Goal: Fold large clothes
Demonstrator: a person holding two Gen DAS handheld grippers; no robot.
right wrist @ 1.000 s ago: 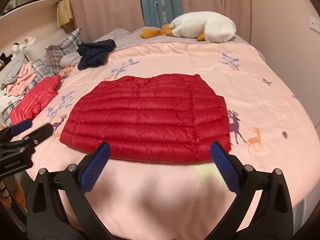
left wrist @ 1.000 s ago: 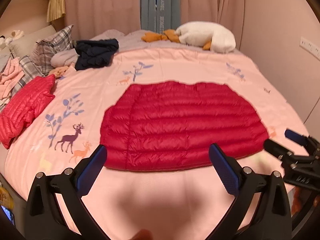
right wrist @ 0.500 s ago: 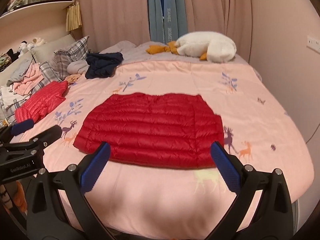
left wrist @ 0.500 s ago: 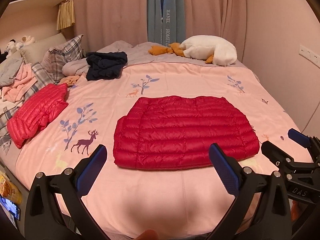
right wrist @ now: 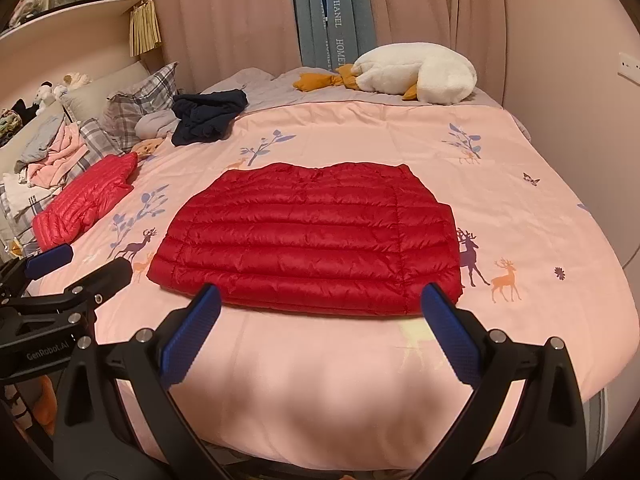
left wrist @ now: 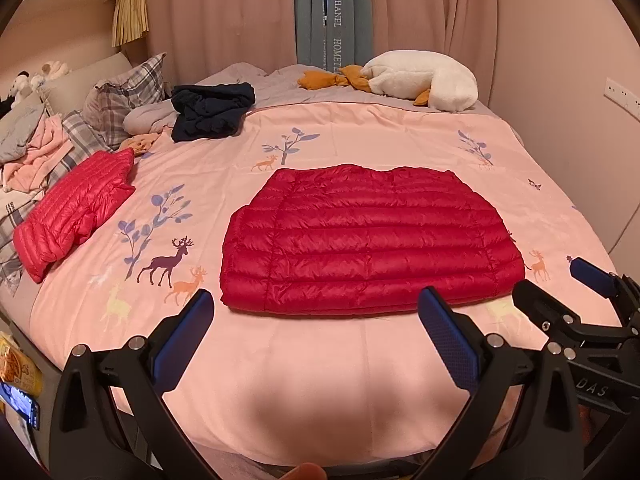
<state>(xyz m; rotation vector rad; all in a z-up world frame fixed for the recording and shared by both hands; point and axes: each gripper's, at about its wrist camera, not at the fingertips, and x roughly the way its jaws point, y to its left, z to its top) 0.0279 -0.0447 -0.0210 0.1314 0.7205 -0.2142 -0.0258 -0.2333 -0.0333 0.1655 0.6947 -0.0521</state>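
Observation:
A dark red quilted down jacket (left wrist: 368, 240) (right wrist: 312, 240) lies flat in a folded rectangle in the middle of the pink bedspread (left wrist: 320, 368). My left gripper (left wrist: 316, 304) hangs open above the bed's near edge, short of the jacket's front hem, holding nothing. My right gripper (right wrist: 320, 300) is open too and empty, just in front of the same hem. Each gripper shows in the other's view: the right gripper (left wrist: 560, 292) at the right edge, the left gripper (right wrist: 80, 260) at the left edge.
A second, brighter red down jacket (left wrist: 72, 212) lies crumpled at the bed's left side beside plaid pillows (left wrist: 124, 96) and loose clothes. A dark navy garment (left wrist: 208, 112) and a white plush goose (left wrist: 428, 80) sit at the far end. Curtains and a wall close in behind and right.
Both grippers have pulled back and up from the jacket, so it looks smaller and farther off. The jacket has stayed put and both grippers have stayed open.

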